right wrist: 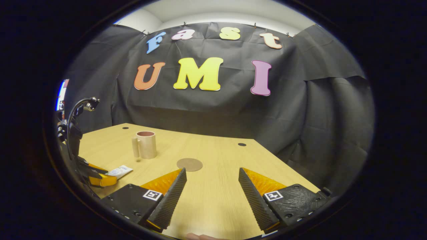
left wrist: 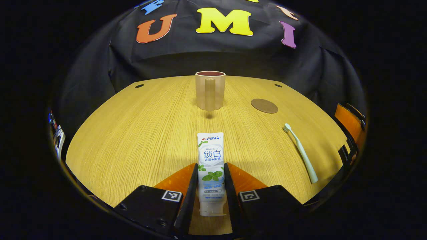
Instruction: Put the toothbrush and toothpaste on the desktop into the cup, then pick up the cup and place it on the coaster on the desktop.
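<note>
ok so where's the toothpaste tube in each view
Left gripper view: the toothpaste tube lies bottom centre on the table, between the left tongs, cap end nearest the camera.
Right gripper view: its far end shows at lower left, sticking out of those same tongs.
Shared landmark: the cup stands beyond the tube in both, with the round coaster to its right.

In the left gripper view, the left gripper point(left wrist: 210, 186) flanks the tube point(left wrist: 210, 166); whether its fingers point(left wrist: 190, 186) press it cannot be told, and the tube's cap end is blurred at 6 o'clock. The right gripper point(left wrist: 350, 125) is cut off at 3 o'clock. In the right gripper view, the left gripper point(right wrist: 96, 176) hides most of the tube point(right wrist: 119, 171) at 8 o'clock. The desk point(right wrist: 213, 200) runs off at 6 o'clock.
</note>
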Demonstrator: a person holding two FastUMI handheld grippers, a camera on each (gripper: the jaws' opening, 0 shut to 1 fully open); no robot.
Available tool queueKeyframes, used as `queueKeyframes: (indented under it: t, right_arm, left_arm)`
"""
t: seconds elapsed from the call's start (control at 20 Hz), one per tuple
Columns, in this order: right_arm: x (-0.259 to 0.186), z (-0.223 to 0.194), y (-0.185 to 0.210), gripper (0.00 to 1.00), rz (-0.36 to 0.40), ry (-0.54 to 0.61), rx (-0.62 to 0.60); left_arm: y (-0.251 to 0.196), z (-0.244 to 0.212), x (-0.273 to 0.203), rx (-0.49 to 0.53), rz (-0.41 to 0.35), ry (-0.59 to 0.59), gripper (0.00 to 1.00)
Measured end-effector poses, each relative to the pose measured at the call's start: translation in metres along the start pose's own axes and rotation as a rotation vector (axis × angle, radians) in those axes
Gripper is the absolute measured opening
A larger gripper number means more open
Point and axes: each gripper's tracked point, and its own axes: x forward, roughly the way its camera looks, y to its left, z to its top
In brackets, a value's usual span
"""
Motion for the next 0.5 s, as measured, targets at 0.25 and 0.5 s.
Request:
queueKeyframes:
  t: [0.25, 0.5]
  right_arm:
    - [0.004, -0.009, 0.013, 0.95, 0.026, 0.043, -0.001]
    - [0.012, -0.029, 0.035, 0.95, 0.056, 0.103, -0.034]
  left_arm:
    - [0.009, 0.021, -0.012, -0.035, 0.017, -0.120, 0.48]
    - [0.020, 0.073, -0.047, 0.025, 0.094, -0.393, 0.43]
